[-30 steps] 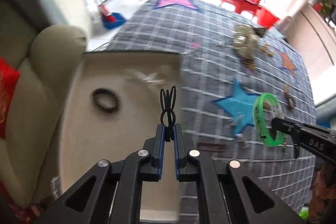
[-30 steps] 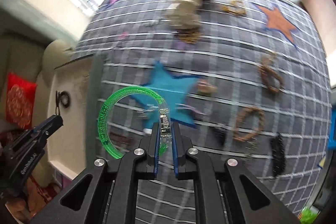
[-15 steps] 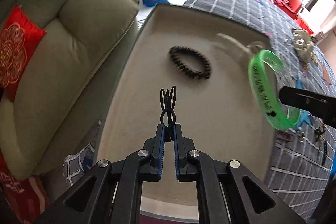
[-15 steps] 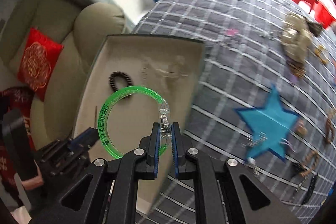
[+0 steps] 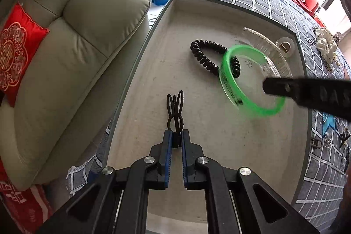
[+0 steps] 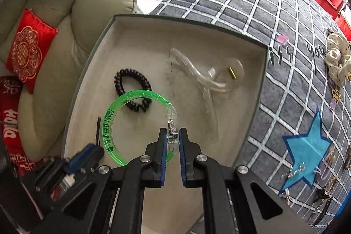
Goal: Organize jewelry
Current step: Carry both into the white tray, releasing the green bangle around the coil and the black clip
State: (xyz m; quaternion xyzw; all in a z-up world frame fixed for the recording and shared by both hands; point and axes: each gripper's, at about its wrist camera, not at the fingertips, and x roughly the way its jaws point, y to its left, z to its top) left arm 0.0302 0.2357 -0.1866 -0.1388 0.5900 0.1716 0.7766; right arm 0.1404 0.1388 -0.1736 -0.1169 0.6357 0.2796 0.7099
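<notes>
Left gripper [image 5: 174, 142]: jaws narrow, pinching the base of a small black hair clip [image 5: 174, 110], held over the near middle of the tray [image 5: 140, 71].
Right gripper [image 6: 171, 142]: jaws narrow, clamped on the clear clasp section of the green bangle [image 6: 109, 131], which hangs over the tray's near-left floor.
Tray contents: a black coil hair tie [image 6: 132, 91] lies left of centre; a clear hair claw [image 6: 204, 78] with a small brass spring lies to the far right. The bangle's far edge overlaps the coil tie in the right wrist view; whether they touch, I cannot tell.
Just changed: 1.0 s ago both grippers were out over the grey checked mat [image 6: 252, 6], the bangle above the blue star [image 6: 307, 150]. 0.5 s ago both had swung toward the tray, the bangle near its right rim. Now both items sit well inside the tray's walls, and the bangle is blurred in the left wrist view, so it is likely moving.
Meaning for task: 2 more pieces have probably reached the drop zone; release looks like the next step, best placed clear of the coil tie.
Left to do: more jewelry [image 6: 329, 185] lies scattered on the mat at far right.
</notes>
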